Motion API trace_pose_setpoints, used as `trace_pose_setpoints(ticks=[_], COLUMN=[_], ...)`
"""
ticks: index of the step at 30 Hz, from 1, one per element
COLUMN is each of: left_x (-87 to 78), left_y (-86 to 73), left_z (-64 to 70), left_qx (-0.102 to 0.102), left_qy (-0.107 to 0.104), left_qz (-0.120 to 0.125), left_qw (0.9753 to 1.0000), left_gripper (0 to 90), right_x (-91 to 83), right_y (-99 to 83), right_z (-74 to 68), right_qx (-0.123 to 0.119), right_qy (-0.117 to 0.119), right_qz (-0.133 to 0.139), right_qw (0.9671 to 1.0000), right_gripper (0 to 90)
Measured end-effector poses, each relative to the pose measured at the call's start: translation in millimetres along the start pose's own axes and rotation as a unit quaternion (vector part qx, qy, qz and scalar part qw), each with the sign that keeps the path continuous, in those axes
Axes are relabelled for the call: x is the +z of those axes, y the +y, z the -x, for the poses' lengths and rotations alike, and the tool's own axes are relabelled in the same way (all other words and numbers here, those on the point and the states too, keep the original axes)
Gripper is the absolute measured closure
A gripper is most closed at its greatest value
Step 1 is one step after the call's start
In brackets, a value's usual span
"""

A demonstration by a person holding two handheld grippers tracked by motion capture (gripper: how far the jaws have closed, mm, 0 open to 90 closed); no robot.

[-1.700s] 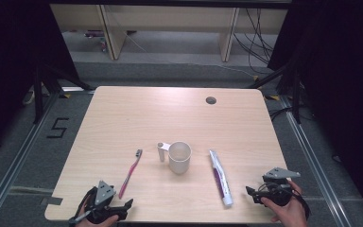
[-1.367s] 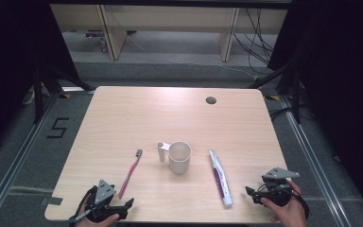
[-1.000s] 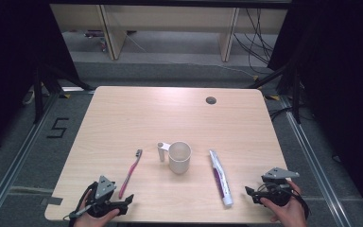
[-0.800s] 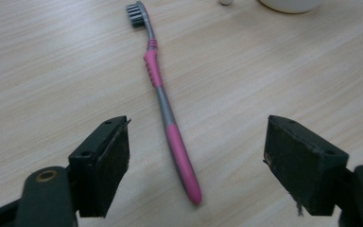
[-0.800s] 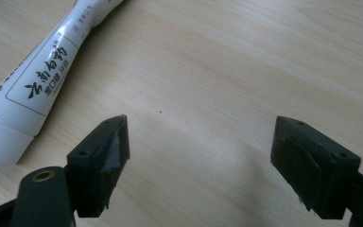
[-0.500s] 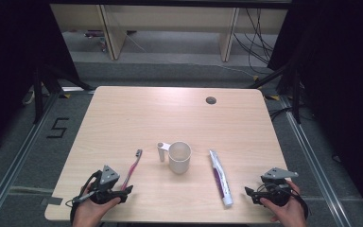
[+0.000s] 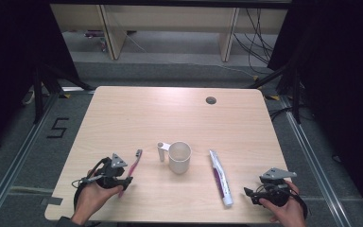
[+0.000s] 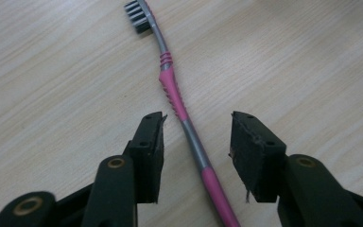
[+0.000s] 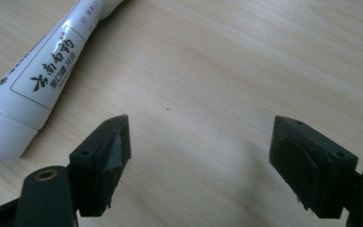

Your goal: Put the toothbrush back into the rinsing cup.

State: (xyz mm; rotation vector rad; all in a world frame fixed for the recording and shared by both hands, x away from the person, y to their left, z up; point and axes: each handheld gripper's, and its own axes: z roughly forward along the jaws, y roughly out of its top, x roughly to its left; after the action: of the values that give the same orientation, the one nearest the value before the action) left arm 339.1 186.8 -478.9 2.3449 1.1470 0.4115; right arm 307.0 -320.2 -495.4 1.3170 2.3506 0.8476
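- High view: my left gripper (image 7: 123, 180) sits at the near left of the table (image 7: 123, 113), right at the handle end of the pink toothbrush (image 7: 131, 168), which lies flat with its bristle head pointing away from me. My left hand (image 7: 92, 196) comes in from the bottom edge behind it. A white mug (image 7: 179, 157) stands upright near the middle of the table, its handle turned toward the toothbrush, and a white toothpaste tube (image 7: 220, 178) lies flat to the right of it. My right gripper (image 7: 248, 194) rests at the near right, just beside the cap end of that tube but apart from it. From up here I cannot tell how wide either pair of jaws stands.
- Left gripper view: my 2 jaws are spread, and the toothbrush (image 8: 182, 109) runs between them along the wood (grey shaft in the gap, pink grip section beyond, dark bristles at the far end). Neither pad touches the handle; there is bare table on both sides of it.
- Right gripper view: my 2 jaws are spread wide with nothing between them but table. The toothpaste tube (image 9: 42, 71) lies off to the left of my left jaw, its cap end nearest me, near the jaw but not touching.
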Motion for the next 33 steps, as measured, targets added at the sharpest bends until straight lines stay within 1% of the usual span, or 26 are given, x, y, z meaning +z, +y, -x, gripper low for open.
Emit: trace_pose_setpoints(ticks=[1,3,4,5,6,7,8,9,10,11,13,14,16,17,19,20,21,22,23,24,25,28,31,32,33], left_x=[0.7,2.4,3.1,3.6,3.7,4.8,5.4,6.6,7.8,9.0,12.1,13.8,16.7,17.8,20.0,21.3,22.0,22.9,23.4,24.5,25.5,28.3,29.9,30.3,30.9], left_y=[2.0,4.6,6.0,7.6,9.5,11.1,13.2,14.9,17.0,19.0,22.4,23.8,26.1,27.2,28.7,29.3,29.9,30.4,30.9,31.6,31.9,34.3,38.0,39.0,40.1], left_z=[-1.6,-3.3,-4.5,-5.6,-6.8,-7.9,-8.9,-9.0,-10.3,-10.1,-10.2,-10.4,-10.5,-11.6,-12.5,-12.7,-13.3,-13.8,-14.2,-15.3,-15.7,-17.3,-18.0,-17.3,-18.6], left_qx=[0.006,0.006,0.008,0.010,0.012,0.013,0.015,0.011,0.017,0.015,0.018,0.018,0.014,0.018,0.019,0.017,0.017,0.014,0.014,0.016,0.013,0.015,0.023,0.016,0.026], left_qy=[0.002,0.001,0.003,0.004,0.005,0.002,0.000,0.002,-0.004,-0.005,-0.006,-0.005,-0.004,-0.011,-0.013,-0.014,-0.013,-0.013,-0.013,-0.016,-0.016,-0.020,-0.022,-0.022,-0.021], left_qz=[-0.008,-0.015,-0.021,-0.025,-0.032,-0.033,-0.039,-0.040,-0.046,-0.052,-0.062,-0.066,-0.070,-0.078,-0.088,-0.094,-0.093,-0.094,-0.096,-0.101,-0.102,-0.116,-0.129,-0.135,-0.137], left_qw=[0.9999,0.9999,0.9997,0.9996,0.9994,0.9994,0.9991,0.9991,0.9988,0.9985,0.9979,0.9976,0.9974,0.9967,0.9959,0.9953,0.9954,0.9954,0.9952,0.9946,0.9945,0.9929,0.9911,0.9905,0.9900], left_gripper=[58.3,59.4,60.4,61.8,62.8,64.3,65.3,66.0,66.7,67.2,67.8,68.4,69.1,69.9,70.3,70.5,70.8,70.9,71.2,71.9,72.5,73.9,75.6,76.9,76.9], right_x=[0.4,0.5,-0.2,-0.1,0.2,0.4,2.2,2.2,2.3,2.4,2.8,2.5,2.5,2.4,2.7,2.0,3.5,3.6,3.5,3.5,2.4,2.6,2.8,2.9,2.9], right_y=[-0.1,-0.1,0.2,0.2,0.2,0.1,-0.7,-0.7,-0.7,-0.7,-0.7,-0.5,-0.7,-0.7,-0.6,0.2,-0.3,-0.1,0.0,0.0,0.6,0.7,0.6,0.7,0.7], right_z=[0.0,-0.1,-3.3,-3.7,-3.4,-3.2,-1.7,-1.8,-1.8,-1.8,-1.7,-0.8,-0.5,-0.6,-0.6,-2.1,-1.7,-1.7,-1.8,-1.9,-2.2,-1.6,-1.9,-2.6,-2.6], right_qx=[-0.002,-0.001,0.019,0.021,0.018,0.014,0.002,0.002,0.002,0.003,0.002,-0.004,-0.008,-0.007,-0.008,0.004,-0.002,-0.002,-0.004,-0.004,0.002,-0.002,-0.002,0.001,0.001], right_qy=[0.001,0.001,0.004,0.007,0.008,0.005,0.003,0.003,0.003,0.003,0.003,0.004,0.004,0.004,0.004,0.007,0.005,0.007,0.008,0.009,0.012,0.011,0.012,0.013,0.013], right_qz=[-0.001,-0.002,-0.007,-0.009,-0.007,-0.007,0.002,0.000,0.000,0.000,0.001,-0.001,-0.001,-0.002,-0.001,-0.006,-0.002,-0.003,-0.002,-0.002,-0.008,-0.007,-0.008,-0.009,-0.009], right_qw=[1.0000,1.0000,0.9998,0.9997,0.9998,0.9999,1.0000,1.0000,1.0000,1.0000,1.0000,1.0000,1.0000,1.0000,1.0000,0.9999,1.0000,1.0000,1.0000,1.0000,0.9999,0.9999,0.9999,0.9999,0.9999], right_gripper=[22.3,22.3,22.4,22.4,22.5,22.5,22.6,22.7,22.7,22.7,22.9,22.9,23.1,23.1,23.1,23.1,23.2,23.2,23.3,23.3,23.3,23.4,23.6,23.6,23.6])
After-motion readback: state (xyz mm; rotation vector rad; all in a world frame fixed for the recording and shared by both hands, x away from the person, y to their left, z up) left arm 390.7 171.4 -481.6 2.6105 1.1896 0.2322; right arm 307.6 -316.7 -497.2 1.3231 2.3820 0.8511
